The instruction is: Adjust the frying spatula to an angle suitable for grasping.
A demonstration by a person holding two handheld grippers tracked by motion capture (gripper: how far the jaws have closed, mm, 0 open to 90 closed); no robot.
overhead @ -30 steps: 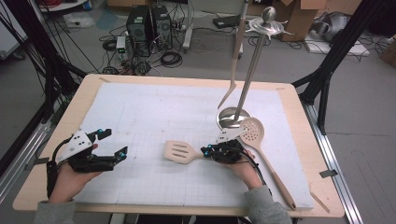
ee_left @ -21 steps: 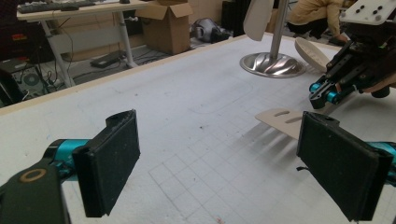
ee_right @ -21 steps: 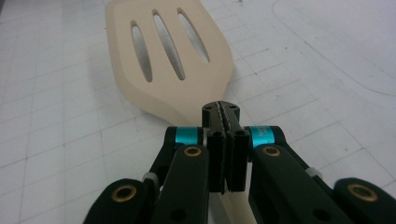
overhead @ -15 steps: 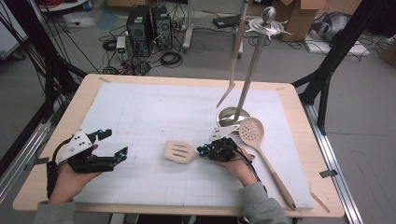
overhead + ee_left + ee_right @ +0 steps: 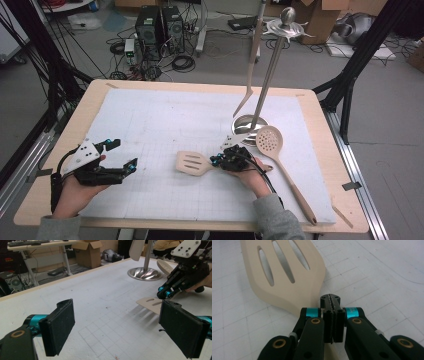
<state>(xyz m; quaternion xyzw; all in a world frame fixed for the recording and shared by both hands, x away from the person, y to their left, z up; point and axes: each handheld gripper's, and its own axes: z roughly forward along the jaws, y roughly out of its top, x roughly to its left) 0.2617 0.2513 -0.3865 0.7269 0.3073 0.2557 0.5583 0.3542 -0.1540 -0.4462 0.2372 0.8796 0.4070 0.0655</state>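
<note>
while the spatula (image 5: pixel 192 163) lies as before on the mat (image 5: pixel 150 125), the right gripper (image 5: pixel 226 161) stays closed, probably on its handle; left gripper (image 5: pixel 117 156) rests open.

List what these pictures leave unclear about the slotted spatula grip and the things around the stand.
- Slotted spatula handle: right gripper view, hidden under the right gripper; its shut jaws look clamped on it.
- Same handle: high view, covered by gripper and hand.
- Hanging utensil: high view, top cut off by the frame.
- Perforated spoon: left gripper view, mostly behind the right gripper.
</note>
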